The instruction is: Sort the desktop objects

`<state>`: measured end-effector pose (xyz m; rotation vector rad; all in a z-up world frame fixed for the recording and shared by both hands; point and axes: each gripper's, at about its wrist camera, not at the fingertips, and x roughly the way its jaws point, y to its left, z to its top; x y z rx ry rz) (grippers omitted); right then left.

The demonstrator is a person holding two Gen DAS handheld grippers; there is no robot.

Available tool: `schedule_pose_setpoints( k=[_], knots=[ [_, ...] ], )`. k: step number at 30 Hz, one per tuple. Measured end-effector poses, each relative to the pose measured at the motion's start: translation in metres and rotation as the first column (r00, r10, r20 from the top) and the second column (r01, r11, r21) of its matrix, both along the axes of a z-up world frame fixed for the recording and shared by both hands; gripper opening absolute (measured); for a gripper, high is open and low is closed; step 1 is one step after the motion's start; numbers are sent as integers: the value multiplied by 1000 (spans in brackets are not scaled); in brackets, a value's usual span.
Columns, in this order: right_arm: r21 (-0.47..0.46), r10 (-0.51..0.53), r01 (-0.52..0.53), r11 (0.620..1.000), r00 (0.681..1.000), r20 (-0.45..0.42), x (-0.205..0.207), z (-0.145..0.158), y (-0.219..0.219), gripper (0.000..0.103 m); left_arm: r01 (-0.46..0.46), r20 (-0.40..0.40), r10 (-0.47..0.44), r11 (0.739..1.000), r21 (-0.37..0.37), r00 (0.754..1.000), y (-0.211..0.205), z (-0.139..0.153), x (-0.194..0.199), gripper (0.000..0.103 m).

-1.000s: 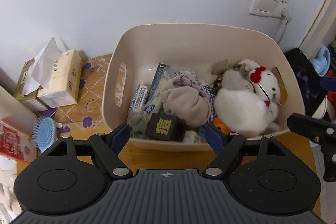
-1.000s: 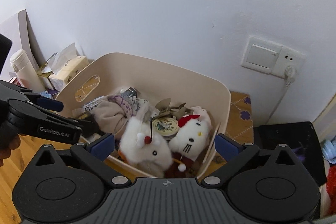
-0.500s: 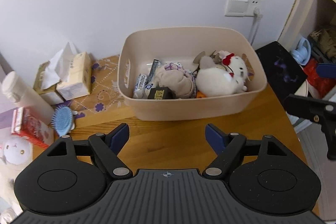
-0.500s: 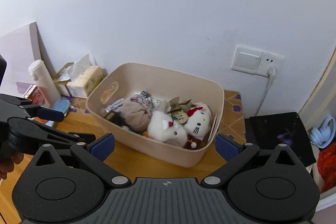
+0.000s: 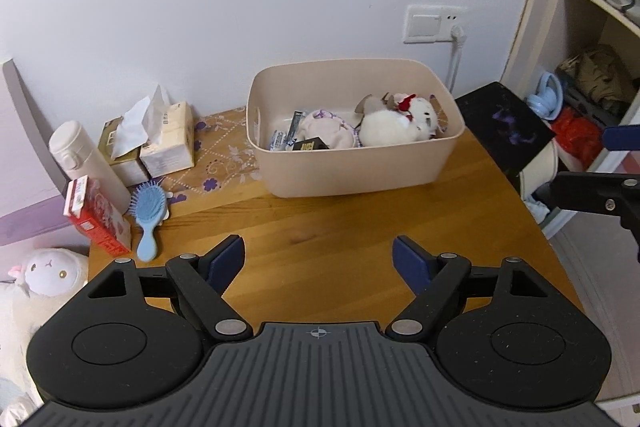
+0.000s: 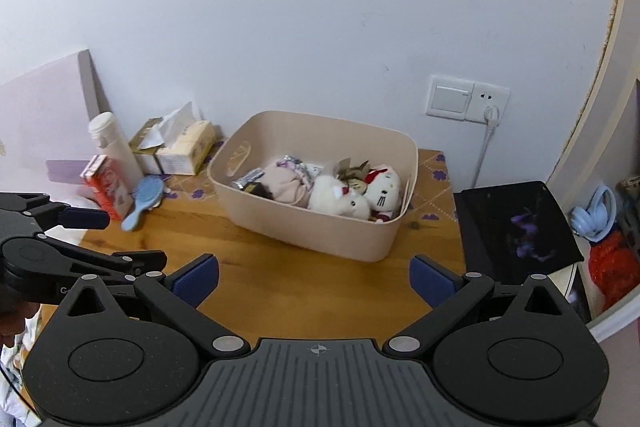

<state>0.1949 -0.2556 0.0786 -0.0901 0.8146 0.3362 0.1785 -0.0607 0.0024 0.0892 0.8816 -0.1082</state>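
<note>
A beige plastic bin (image 5: 352, 171) stands at the back of the wooden desk (image 5: 328, 243); it also shows in the right wrist view (image 6: 320, 231). It holds white plush toys (image 5: 386, 131), a Hello Kitty plush (image 6: 383, 189), a beige cloth bundle (image 5: 326, 131) and small packets. My left gripper (image 5: 318, 261) is open and empty, well in front of the bin. My right gripper (image 6: 314, 279) is open and empty, also held back over the desk.
Left of the bin are tissue packs (image 5: 166, 139), a white flask (image 5: 82, 159), a red box (image 5: 98, 219) and a blue hairbrush (image 5: 149, 219). A black pad (image 5: 504, 125) lies right of the bin. A plush (image 5: 44, 273) sits beyond the desk's left edge. Shelves stand at right.
Both grippers have pulled back and up from the bin, which now looks much smaller. A dark item that was between the left jaws now lies in the bin.
</note>
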Motion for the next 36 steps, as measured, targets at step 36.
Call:
schedule_pose_setpoints(
  k=[36],
  knots=[
    [-63, -120, 116, 991, 990, -68, -167, 12, -24, 103, -12, -23, 9, 995, -102, 1000, 29, 37, -158, 86]
  ],
)
